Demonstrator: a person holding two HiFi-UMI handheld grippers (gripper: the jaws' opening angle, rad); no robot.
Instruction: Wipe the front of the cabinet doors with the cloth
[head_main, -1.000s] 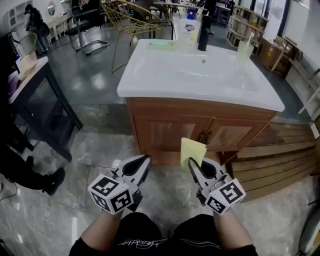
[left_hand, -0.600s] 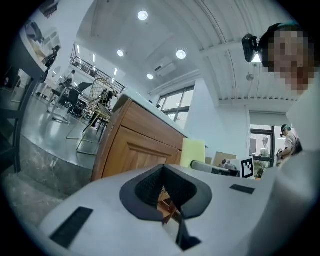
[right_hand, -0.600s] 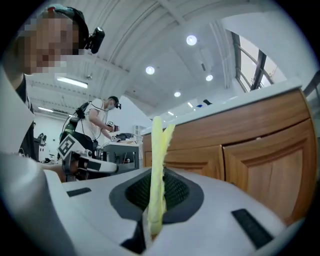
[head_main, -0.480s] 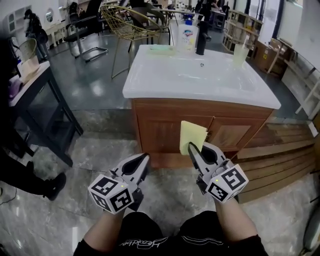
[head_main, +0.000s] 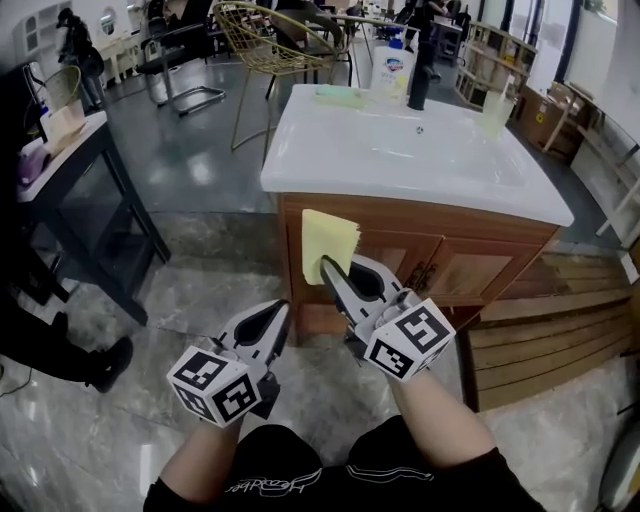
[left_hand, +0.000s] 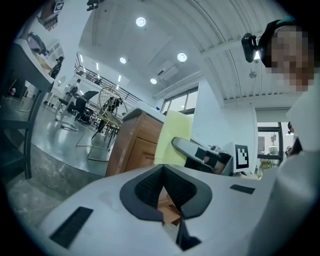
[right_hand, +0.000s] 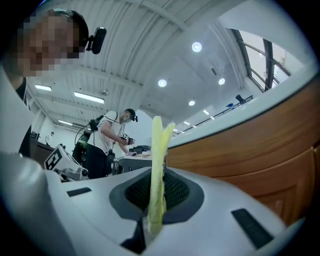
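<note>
The right tool (head_main: 327, 268) is clenched on a pale yellow cloth (head_main: 328, 242), which stands up from its tips as a folded sheet. In the right gripper view the cloth (right_hand: 158, 150) runs upright between the two dark pads of the right tool (right_hand: 156, 200), pinched at its lower edge, with the top corners loose. The cloth hangs in front of the upper left corner of the wooden cabinet (head_main: 480, 262), left of the doors (head_main: 455, 272). Whether it touches the wood cannot be told.

The left tool (head_main: 281, 306) is lower, to the left, well apart from the cabinet. In the left gripper view, the left tool (left_hand: 163, 166) has its pads closed against each other at the tips, with nothing between them. Beyond them are the cloth (left_hand: 172, 137) and the cabinet (left_hand: 134, 142).

Each tool carries a cube with black-and-white square markers. The markers show block patterns only, no letters.

The cabinet bears a white tabletop (head_main: 330, 150) with a basin. At its far edge stand a white bottle (head_main: 394, 70) with a blue cap and a blue and red label whose print is too small to read, a black faucet (head_main: 420, 82), and a pale translucent cup (head_main: 495, 112). A flat green item (head_main: 340, 95) lies near the bottle.

White script shows on the person's black shirt at the bottom of the head view, but it cannot be read. A gold wire chair (head_main: 275, 40) stands behind the cabinet on a glossy grey floor (head_main: 200, 150).
</note>
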